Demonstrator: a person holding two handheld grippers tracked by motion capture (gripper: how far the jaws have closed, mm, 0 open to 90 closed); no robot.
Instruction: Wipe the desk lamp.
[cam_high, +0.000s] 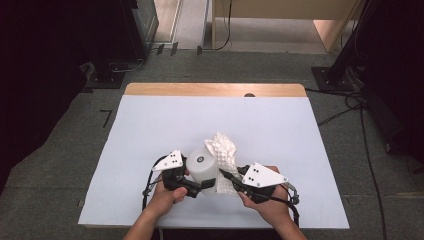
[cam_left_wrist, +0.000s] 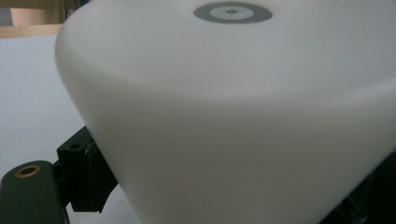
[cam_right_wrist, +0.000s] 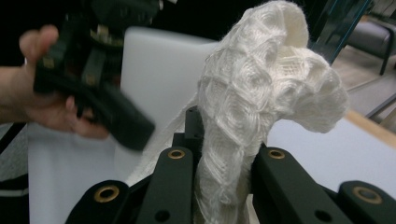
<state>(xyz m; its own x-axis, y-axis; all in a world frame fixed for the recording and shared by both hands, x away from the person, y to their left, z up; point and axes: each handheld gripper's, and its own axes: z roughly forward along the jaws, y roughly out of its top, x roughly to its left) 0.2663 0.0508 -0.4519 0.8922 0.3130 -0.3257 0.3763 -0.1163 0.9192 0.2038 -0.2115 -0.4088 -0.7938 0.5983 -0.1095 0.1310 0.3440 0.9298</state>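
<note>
Where both meet — left jaws clamped on smooth white container (cam_high: 201, 167), right jaws pinching knitted white cloth (cam_right_wrist: 261, 93).

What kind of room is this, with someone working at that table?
Probably a lab or recording workspace, not a home: a white-topped table on grey carpet, dark equipment stands, loose cables, and a person's camera-fitted left gripper and right gripper.

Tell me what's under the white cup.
The left tool holds the white cup upside down, base uppermost, over the white tabletop. The cup's body covers whatever is underneath it.
</note>
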